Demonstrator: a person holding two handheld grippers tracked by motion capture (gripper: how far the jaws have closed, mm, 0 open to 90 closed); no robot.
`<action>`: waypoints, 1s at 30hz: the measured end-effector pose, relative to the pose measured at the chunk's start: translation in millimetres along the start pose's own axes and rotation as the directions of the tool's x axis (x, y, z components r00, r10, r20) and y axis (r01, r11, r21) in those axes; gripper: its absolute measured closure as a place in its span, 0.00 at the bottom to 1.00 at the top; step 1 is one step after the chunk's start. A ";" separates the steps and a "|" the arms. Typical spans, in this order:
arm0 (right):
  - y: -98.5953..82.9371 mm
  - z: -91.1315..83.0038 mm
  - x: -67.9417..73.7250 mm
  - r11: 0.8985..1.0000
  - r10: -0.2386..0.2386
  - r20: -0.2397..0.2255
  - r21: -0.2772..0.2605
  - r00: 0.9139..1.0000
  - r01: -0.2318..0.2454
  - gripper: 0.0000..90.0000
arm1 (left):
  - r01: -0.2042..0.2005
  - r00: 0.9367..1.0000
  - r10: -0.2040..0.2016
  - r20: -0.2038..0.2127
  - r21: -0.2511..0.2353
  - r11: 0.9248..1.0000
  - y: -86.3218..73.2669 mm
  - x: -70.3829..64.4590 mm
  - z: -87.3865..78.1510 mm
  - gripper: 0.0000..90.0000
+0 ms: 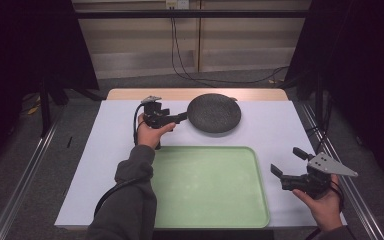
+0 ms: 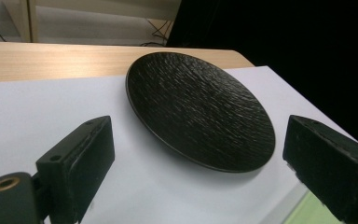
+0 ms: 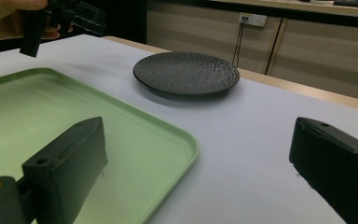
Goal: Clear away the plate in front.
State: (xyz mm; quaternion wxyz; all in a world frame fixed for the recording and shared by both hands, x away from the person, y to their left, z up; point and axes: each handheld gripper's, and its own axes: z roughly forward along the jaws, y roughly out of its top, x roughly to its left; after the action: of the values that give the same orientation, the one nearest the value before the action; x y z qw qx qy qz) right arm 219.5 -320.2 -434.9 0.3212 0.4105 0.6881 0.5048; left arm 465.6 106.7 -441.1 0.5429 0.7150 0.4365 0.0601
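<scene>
The dark plate [image 1: 214, 113] lies flat on the white sheet in the upper middle of the high view, just above the green tray [image 1: 210, 220]. The left gripper [image 1: 180, 118] sits at the plate's left rim with its jaws spread wide and holding nothing; in the left gripper view they frame the plate, likely lining up to pinch its edge. The right gripper [image 1: 286, 167] waits at the lower right beside the tray, jaws apart and free, probably kept back to leave the tray clear.
</scene>
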 end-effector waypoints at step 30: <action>0.3 -0.5 0.5 1.000 -0.004 -0.003 -0.001 1.000 0.004 0.05 | 0.072 0.997 -0.070 -0.041 0.025 0.997 4.1 17.2 53.9 0.16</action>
State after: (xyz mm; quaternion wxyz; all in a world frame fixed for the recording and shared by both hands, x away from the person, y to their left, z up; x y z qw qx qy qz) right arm 218.9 -319.9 -434.5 0.3214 0.4082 0.6891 0.5052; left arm 508.6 79.4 -466.1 0.5265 0.7047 0.4731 0.0493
